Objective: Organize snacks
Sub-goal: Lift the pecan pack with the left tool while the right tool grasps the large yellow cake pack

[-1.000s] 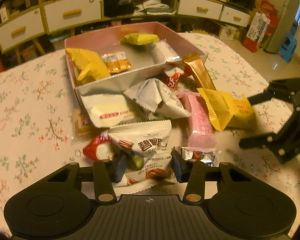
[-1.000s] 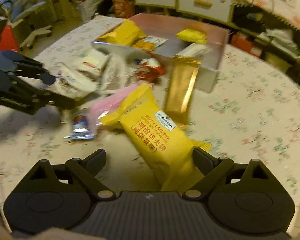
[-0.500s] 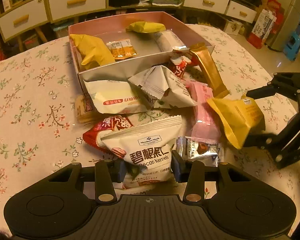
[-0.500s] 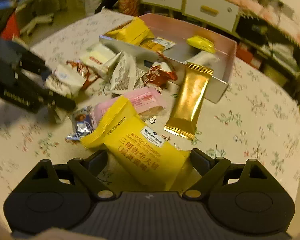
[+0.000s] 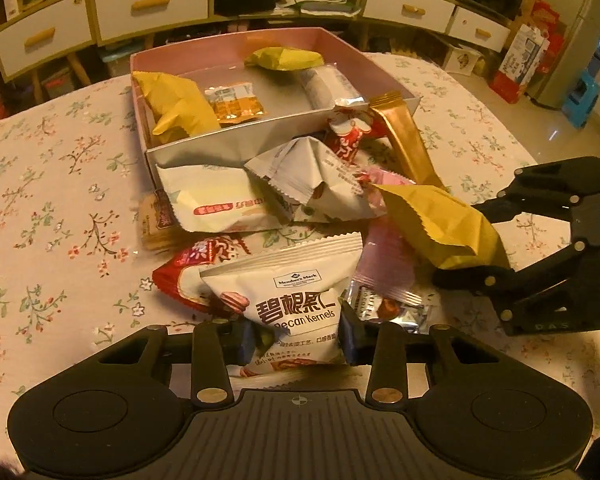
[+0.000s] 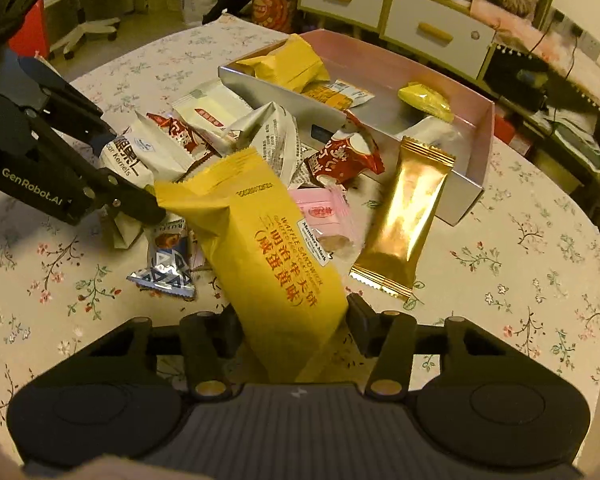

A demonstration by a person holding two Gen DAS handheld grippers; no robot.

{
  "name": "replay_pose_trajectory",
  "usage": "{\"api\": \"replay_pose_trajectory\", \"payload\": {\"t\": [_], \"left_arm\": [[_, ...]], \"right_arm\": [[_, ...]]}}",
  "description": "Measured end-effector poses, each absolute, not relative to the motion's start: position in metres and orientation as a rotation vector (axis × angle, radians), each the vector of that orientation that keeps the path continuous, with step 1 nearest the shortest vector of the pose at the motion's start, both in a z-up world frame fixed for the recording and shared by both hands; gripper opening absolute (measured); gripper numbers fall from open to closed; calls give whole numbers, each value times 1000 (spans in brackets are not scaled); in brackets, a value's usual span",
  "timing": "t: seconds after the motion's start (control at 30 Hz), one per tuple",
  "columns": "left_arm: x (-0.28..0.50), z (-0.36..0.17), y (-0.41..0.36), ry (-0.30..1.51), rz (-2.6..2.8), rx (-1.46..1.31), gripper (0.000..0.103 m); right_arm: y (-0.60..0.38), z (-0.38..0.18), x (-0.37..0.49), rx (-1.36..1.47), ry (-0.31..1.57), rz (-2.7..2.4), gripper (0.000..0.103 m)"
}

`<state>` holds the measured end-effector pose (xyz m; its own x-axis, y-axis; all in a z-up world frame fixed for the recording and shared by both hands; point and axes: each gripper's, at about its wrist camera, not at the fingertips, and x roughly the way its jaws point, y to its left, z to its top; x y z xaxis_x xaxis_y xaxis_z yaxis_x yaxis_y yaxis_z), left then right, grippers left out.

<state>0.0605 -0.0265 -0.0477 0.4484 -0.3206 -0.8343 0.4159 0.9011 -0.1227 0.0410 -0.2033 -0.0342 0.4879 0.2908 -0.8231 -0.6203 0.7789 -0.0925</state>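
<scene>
My left gripper [image 5: 298, 338] has its jaws closing, pads pressed on the lower end of a white pecan kernels packet [image 5: 296, 292] that stands up over the snack pile. In the right wrist view the same gripper [image 6: 132, 174] and packet [image 6: 140, 156] sit at the left. My right gripper [image 6: 294, 326] is closing on a yellow waffle sandwich packet [image 6: 268, 236], gripped at its near end and tilted up off the cloth. The left wrist view shows that gripper [image 5: 460, 244] at the right edge. Behind the pile is a pink box [image 5: 260, 148] with several snacks inside.
A gold bar [image 6: 408, 216] leans against the box wall [image 6: 476, 152]. A pink packet [image 6: 324, 212], a red packet [image 6: 340, 156], a silver wrapper [image 6: 166, 264] and white packets lie loose on the floral tablecloth [image 5: 52, 208]. Drawers and shelves stand beyond the table.
The right gripper's fingers have come together on the yellow packet, whose far end now rises off the table. The left gripper keeps its hold on the pecan packet.
</scene>
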Motion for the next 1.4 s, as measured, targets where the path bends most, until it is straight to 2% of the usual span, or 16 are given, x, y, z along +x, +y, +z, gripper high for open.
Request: {"api": "replay_pose_trajectory", "payload": {"t": [0.1,0.2,0.23,0.4,0.47,0.6,0.7,0.8,0.93,1.03,1.4], "left_arm": [[59,-46,-28,1002,-466,106,37],[58,-43,-28,993,-470,100,36],[58,-42,-28,989,-472,97,36],[57,-39,-28,982,-472,87,36],[57,-40,-28,985,-472,86,36],[58,-41,-28,988,-468,90,36],[58,-41,-28,990,-469,87,36],[58,-41,-29,990,-468,87,36],[57,-40,-27,985,-468,82,36],[57,-38,-26,977,-472,78,36],[48,-18,-29,928,-491,42,35]], "right_arm": [[-206,-32,40,-371,904,588,46],[-210,-27,41,-322,898,600,41],[-211,-25,44,-310,894,602,36],[-209,-22,47,-291,895,597,34],[-205,-23,46,-302,898,588,37],[-199,-23,45,-334,883,575,50],[-192,-23,45,-360,873,568,51],[-188,-24,46,-378,864,561,48],[-185,-24,44,-402,831,565,34],[-189,-20,44,-378,816,570,29],[-201,-3,41,-249,786,549,27]]}}
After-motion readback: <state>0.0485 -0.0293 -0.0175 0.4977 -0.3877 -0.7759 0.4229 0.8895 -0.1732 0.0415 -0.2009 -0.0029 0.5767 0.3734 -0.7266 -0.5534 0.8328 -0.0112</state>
